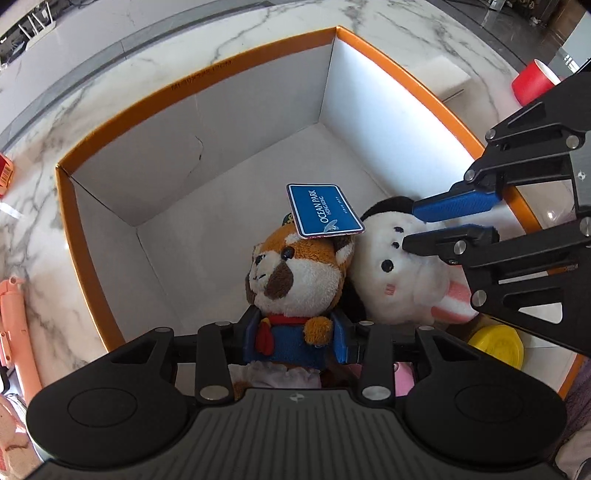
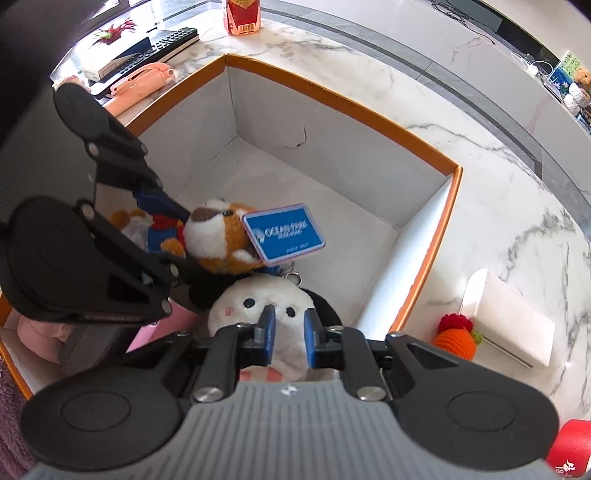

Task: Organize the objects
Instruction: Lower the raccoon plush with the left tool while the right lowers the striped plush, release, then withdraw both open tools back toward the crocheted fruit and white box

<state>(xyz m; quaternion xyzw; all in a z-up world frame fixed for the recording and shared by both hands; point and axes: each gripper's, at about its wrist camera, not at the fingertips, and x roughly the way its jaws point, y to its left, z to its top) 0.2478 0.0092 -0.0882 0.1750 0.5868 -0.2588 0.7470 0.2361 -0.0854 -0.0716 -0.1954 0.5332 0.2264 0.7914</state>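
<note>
An orange-rimmed white box (image 1: 221,92) (image 2: 454,206) sits on the marble table. My left gripper (image 1: 295,332) is shut on a red panda plush (image 1: 295,269) (image 2: 218,240) with a blue Ocean Park tag (image 1: 323,210) (image 2: 284,232), held inside the box. My right gripper (image 2: 289,332) (image 1: 432,225) has its jaws a little apart over the head of a white plush (image 2: 266,306) (image 1: 399,273) lying in the box beside the panda; they do not squeeze it.
A yellow lid (image 1: 498,345) and pink items (image 2: 40,332) lie in the box. Outside it are a red cup (image 1: 532,83), a crochet carrot (image 2: 456,338), a white box (image 2: 509,317), a pink phone handset (image 2: 142,79) and a red bottle (image 2: 243,14).
</note>
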